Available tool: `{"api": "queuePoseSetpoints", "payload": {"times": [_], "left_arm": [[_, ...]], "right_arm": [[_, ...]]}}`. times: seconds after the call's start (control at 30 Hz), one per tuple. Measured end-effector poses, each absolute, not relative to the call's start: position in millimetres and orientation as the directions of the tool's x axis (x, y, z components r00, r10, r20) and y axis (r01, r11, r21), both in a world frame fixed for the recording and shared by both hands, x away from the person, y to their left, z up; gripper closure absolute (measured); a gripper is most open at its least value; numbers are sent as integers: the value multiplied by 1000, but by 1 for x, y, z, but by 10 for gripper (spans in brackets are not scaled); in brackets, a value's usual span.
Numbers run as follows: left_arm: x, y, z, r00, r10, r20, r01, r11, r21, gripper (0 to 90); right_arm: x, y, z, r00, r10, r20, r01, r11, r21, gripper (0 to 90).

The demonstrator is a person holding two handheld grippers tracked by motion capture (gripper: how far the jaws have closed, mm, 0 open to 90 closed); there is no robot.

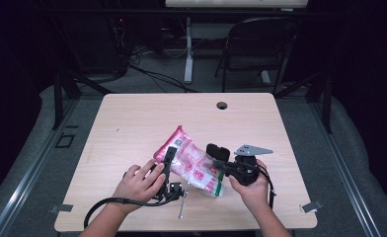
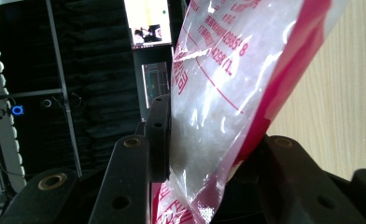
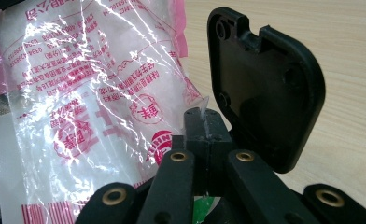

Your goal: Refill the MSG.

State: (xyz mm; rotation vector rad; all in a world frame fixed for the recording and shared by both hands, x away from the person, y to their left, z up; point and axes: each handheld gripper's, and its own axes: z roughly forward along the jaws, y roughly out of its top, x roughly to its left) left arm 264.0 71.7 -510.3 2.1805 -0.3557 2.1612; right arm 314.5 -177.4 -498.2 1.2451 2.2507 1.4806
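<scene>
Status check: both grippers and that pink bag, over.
Left gripper clamped on pink bag. Right gripper shut, pinching bag's clear edge. Bag tilted above the table. Nothing in the way.

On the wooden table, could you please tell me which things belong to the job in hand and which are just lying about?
In use:
- pink-and-clear plastic bag
- left gripper
- right gripper

Lying about:
- black folding chair
- floor cables
</scene>
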Motion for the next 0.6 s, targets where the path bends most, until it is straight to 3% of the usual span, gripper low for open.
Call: {"api": "queuePoseSetpoints", "payload": {"times": [0.6], "left_arm": [[264, 72, -508, -9, -134, 991, -195, -972, -133, 655]], "right_arm": [[315, -176, -497, -639, 717, 276, 543, 167, 823, 900]]}}
